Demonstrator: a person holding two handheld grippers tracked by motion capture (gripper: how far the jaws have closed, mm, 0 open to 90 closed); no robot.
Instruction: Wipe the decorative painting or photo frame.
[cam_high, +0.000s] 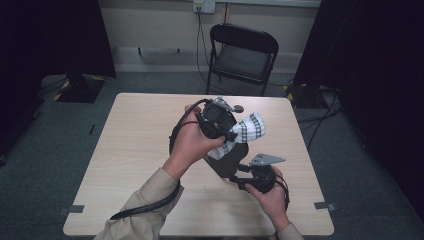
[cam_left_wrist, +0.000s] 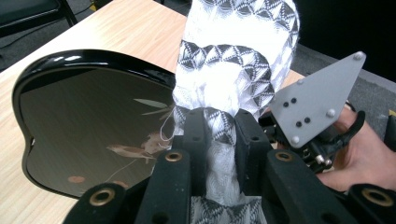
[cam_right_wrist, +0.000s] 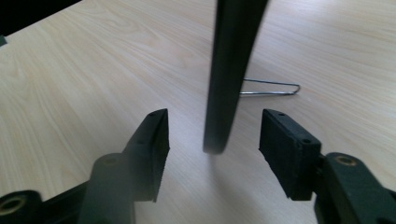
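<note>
A white cloth with a black triangle pattern (cam_high: 248, 130) (cam_left_wrist: 233, 60) is pinched in my left gripper (cam_high: 234, 136) (cam_left_wrist: 219, 126), which is shut on it. The bunched cloth rests against the upper right edge of a glossy black flat panel (cam_high: 231, 161) (cam_left_wrist: 88, 121) that stands upright on the table. My right gripper (cam_high: 239, 175) (cam_right_wrist: 212, 135) sits lower at the panel's near side. Its jaws stand open on either side of the panel's thin edge (cam_right_wrist: 229, 70), with a gap on both sides. The right gripper's grey plate (cam_left_wrist: 317, 100) appears beside the cloth.
A thin wire loop (cam_right_wrist: 273, 88) lies on the wooden table (cam_high: 140, 140) behind the panel. A black folding chair (cam_high: 242, 50) stands beyond the far edge. Dark curtains hang at both sides. The left gripper's cable (cam_high: 150, 205) trails over the near table edge.
</note>
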